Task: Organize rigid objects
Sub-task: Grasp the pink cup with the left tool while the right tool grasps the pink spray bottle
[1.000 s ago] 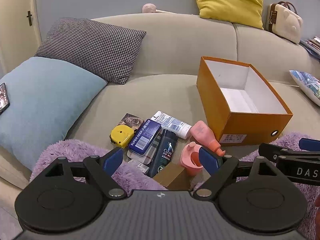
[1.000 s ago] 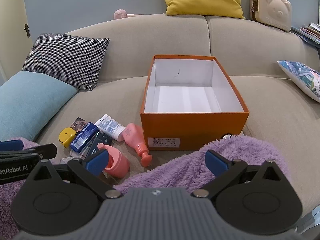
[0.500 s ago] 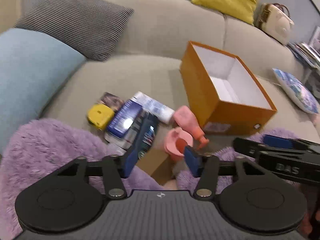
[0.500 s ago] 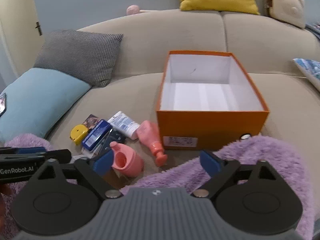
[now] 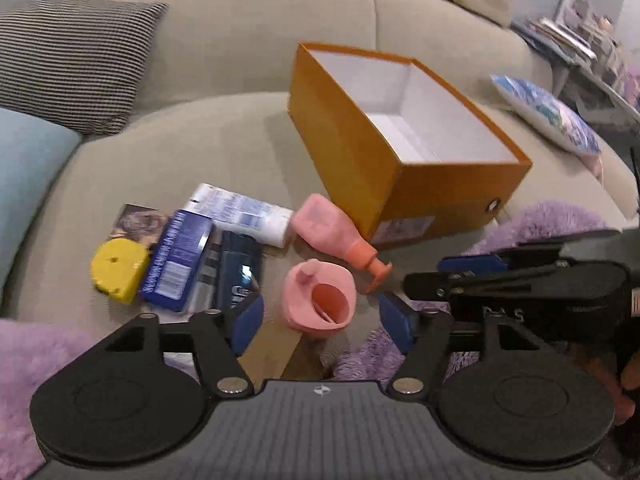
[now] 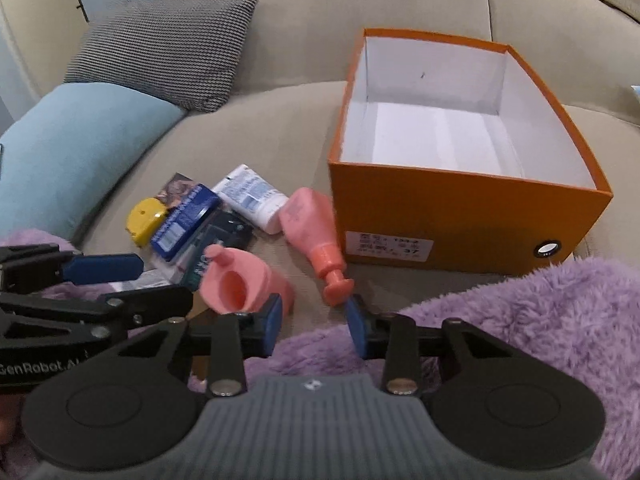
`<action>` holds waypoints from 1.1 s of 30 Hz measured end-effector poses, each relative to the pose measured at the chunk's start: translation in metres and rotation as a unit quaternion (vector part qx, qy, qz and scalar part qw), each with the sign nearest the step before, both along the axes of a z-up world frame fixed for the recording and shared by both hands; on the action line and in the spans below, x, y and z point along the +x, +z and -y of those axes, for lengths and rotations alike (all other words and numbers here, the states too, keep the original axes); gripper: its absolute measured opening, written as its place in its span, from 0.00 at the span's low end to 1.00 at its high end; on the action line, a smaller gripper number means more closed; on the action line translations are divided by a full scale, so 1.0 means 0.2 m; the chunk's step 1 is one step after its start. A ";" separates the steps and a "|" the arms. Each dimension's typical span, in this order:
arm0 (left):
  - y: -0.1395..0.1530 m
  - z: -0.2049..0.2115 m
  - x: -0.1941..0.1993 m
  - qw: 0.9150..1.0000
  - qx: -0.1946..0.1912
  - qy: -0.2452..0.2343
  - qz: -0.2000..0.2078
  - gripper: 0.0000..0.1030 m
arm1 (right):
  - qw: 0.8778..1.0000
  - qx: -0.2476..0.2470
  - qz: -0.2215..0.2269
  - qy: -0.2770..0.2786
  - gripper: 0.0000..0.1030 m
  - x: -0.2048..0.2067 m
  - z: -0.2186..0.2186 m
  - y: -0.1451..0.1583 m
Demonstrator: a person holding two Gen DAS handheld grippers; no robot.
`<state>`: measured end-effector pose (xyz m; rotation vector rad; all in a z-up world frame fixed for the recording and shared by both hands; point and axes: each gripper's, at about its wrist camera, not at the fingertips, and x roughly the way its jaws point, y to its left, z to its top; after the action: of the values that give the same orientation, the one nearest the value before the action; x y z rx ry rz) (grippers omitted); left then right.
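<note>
The orange box (image 5: 404,148) stands open and empty on the sofa (image 5: 224,52), and the small things to be sorted lie in a loose heap just beside its left wall, so each one has only a short way to travel.

In the left wrist view, the left gripper (image 5: 320,322) hangs over the near edge of the heap. Its jaws have just been opening and stand fairly wide, with nothing pressed between them; the pink cup (image 5: 318,300) lies on its side right ahead of the gap, which is probably the target. Behind it are the pink bottle (image 5: 332,232), touching the box, the white tube (image 5: 240,212), a blue pack (image 5: 178,260) and a yellow tape measure (image 5: 118,270).

In the right wrist view, the right gripper (image 6: 314,322) points down near the cap of the pink bottle (image 6: 316,228). Its jaws have just been closing and are now narrow, but they hold nothing; the cap is just ahead of the right pad. The purple blanket (image 6: 520,320) lies under this gripper.
</note>
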<state>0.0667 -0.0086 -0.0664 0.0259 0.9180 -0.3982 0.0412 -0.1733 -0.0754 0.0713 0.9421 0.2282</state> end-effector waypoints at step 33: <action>-0.15 0.04 0.12 1.000 0.006 0.027 -0.008 0.62 | 0.999 0.032 -0.019 -0.001 0.24 0.25 0.03 -0.19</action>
<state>0.0912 -0.0161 -0.0969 0.0082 0.9351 -0.3432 0.0911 -0.1784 -0.1136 0.1357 0.9729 0.2566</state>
